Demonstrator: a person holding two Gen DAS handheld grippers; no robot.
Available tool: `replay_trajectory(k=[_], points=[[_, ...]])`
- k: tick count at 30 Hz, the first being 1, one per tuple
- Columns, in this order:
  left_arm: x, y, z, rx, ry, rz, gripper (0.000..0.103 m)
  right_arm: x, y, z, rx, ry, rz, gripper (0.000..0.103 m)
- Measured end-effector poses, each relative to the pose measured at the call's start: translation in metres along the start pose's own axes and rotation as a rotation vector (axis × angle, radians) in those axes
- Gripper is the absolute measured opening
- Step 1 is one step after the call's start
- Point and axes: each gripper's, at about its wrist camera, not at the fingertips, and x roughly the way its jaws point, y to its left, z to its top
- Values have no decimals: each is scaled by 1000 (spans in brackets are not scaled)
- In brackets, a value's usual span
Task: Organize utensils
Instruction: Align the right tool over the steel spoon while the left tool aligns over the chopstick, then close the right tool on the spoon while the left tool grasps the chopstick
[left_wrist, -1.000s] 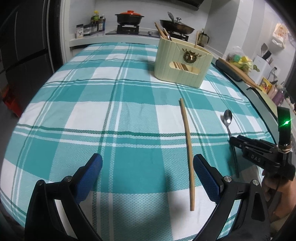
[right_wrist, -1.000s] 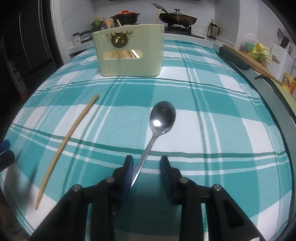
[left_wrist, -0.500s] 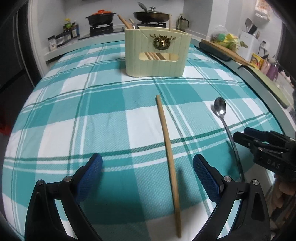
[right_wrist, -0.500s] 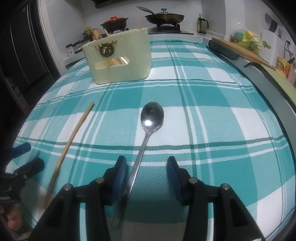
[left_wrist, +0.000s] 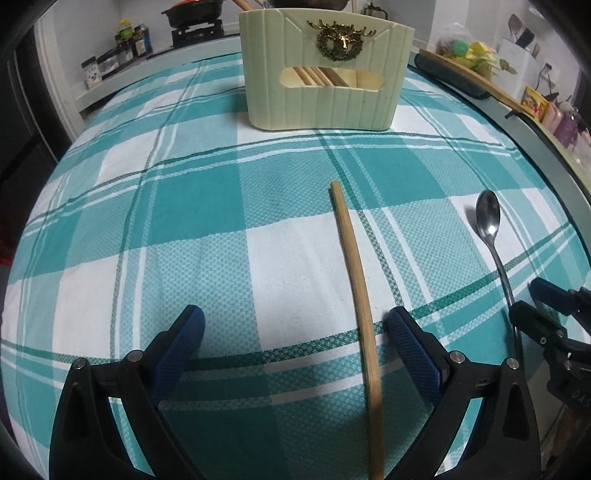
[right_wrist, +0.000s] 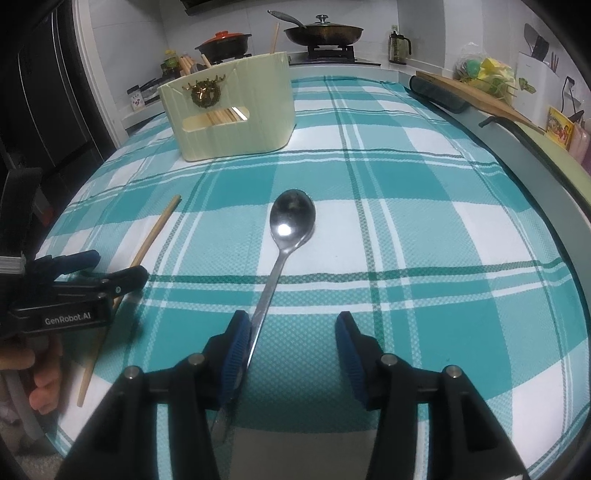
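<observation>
Both tools are lining up on the last two loose pieces on the checked tablecloth (left_wrist: 207, 206), so the step in hand looks like the approach before picking up. The left gripper (left_wrist: 291, 343) stands wide apart and empty, with the wooden chopstick (left_wrist: 356, 291) lying lengthwise between its pads, nearer the right pad and not touched. The right gripper (right_wrist: 291, 354) has just been opening and now stands about half apart; the metal spoon (right_wrist: 286, 240) lies flat with its handle running in beside the left pad, seemingly brushing it, but it is not clamped. The cream utensil holder (left_wrist: 321, 74) stands upright at the far side of the table, with more chopsticks showing through its front slot. Next, each tool probably has to centre over its piece, close on it, and carry it to the holder. Both pieces lie flat on soft cloth, so the pads may slide off or pinch fabric. The two tools are close together, which could make them bump. The stove with its pans (right_wrist: 323, 33) sits well beyond and is no hindrance.
</observation>
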Motion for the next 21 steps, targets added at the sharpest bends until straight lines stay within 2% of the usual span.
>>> replay_trajectory(k=[5,11,13,14,15,16,17,18,19,21], points=[[10,9,20,-36,32,-28,97,18,16,15,-56,2,-49,57],[18,2,38,-30,59,-11,79,39,24,41,-65,1,-73,56],[17,-4,39,-12,63,-21,66,45,23,48,-61,-3,-75,56],[17,-8,39,-1,62,-23,63,48,23,51,-60,-6,-80,54],[17,-11,40,7,59,-23,56,50,23,54,-60,-11,-85,52],[17,-13,41,15,54,-26,45,52,23,56,-60,-17,-88,50],[17,-16,42,22,49,-32,39,54,22,59,-59,-23,-91,44],[17,-17,43,26,47,-37,27,55,22,62,-61,-28,-93,34],[17,-18,45,25,45,-43,8,57,21,65,-65,-31,-93,34],[19,-15,47,3,44,-82,6,60,19,69,-63,-34,-83,34]])
